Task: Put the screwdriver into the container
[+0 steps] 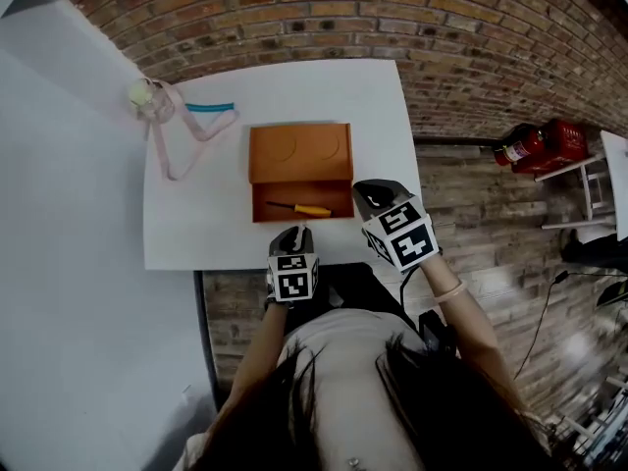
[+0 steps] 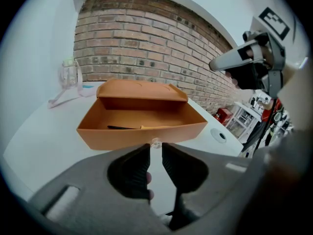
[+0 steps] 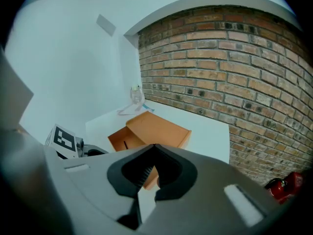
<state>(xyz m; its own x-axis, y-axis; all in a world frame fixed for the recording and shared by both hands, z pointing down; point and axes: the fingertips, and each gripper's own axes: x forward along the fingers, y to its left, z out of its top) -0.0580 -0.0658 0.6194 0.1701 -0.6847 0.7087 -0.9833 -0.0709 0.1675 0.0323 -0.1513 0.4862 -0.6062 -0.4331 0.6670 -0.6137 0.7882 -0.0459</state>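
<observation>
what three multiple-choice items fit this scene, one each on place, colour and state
1. Where is the screwdriver?
A. in the box
B. on the table
C. on the floor

2. What colour is the box?
A. blue
B. orange
C. green

3. How is the left gripper?
A. shut on the screwdriver
B. open, empty
C. shut, empty

Key:
1 A, it lies inside the open box.
2 B, its walls and lid are orange.
3 B, its jaws stand apart with nothing between them.

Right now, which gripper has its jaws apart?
The left gripper: a gap shows between its jaws; on the right gripper the jaws meet at the tips.
</observation>
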